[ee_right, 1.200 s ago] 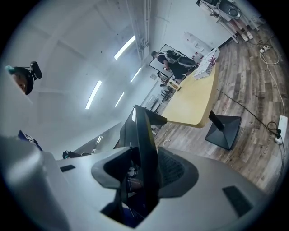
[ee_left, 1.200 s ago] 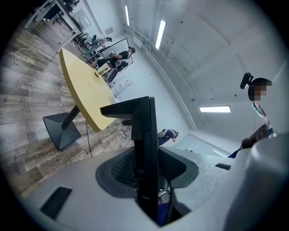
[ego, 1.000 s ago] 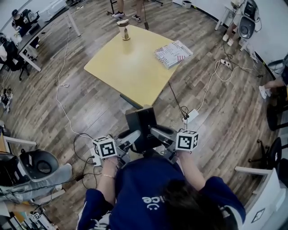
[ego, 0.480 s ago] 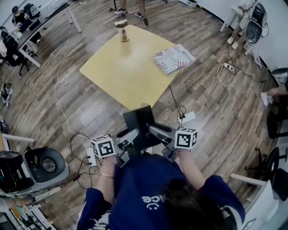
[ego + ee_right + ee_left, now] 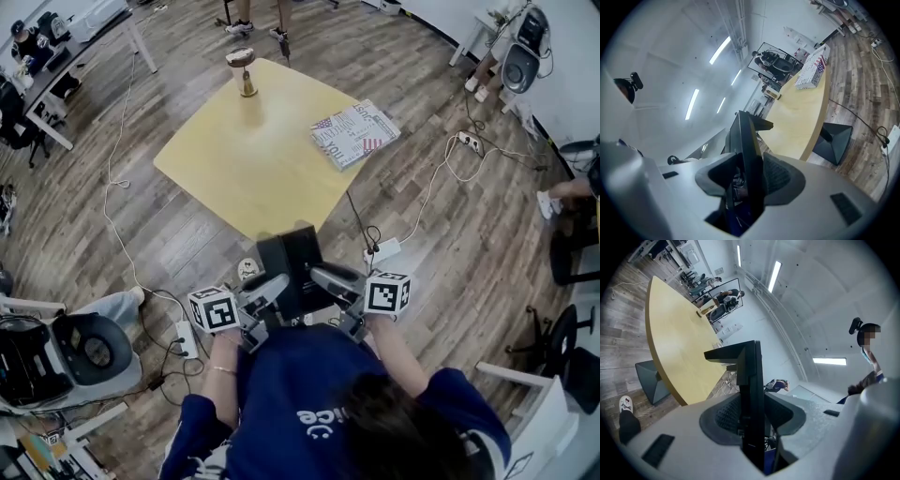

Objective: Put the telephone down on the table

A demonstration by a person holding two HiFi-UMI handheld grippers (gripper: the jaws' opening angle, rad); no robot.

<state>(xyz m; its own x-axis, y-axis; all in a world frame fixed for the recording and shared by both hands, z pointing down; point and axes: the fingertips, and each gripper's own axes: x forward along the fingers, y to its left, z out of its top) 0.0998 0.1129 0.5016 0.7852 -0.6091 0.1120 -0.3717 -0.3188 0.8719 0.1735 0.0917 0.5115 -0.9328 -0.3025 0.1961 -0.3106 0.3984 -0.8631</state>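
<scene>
1. Telephone position. The black telephone (image 5: 292, 265) was held in the air in front of the person's chest, over the wooden floor (image 5: 187, 234). It stood just short of the near corner of the yellow table (image 5: 253, 159) and did not rest on it.

2. Left gripper. The left gripper (image 5: 273, 290) was clamped on the left side of the telephone. In the left gripper view, the 2 dark ribbed pads (image 5: 725, 416) pressed against both faces of a thin black edge of the telephone. That edge ran upright between the jaws, and the table edge lay beyond it.

3. Right gripper. The right gripper (image 5: 324, 277) was clamped on the right side of the telephone. In the right gripper view, its pads (image 5: 776, 176) bore on a black panel of the telephone, which leaned slightly to the left.

4. Marker cubes. 1 cube with square markers sat on each gripper: the left cube (image 5: 214, 308) and the right cube (image 5: 388, 292). They flanked the telephone at about the same height.

5. Table contents. A printed magazine (image 5: 354, 133) lay flat near the right corner of the table. A small brass-coloured ornament (image 5: 244, 69) stood upright near the far corner. The 2 items were well apart.

6. Floor. A white power strip (image 5: 384, 250) with a dark cable lay on the floor to the right of the telephone.
</scene>
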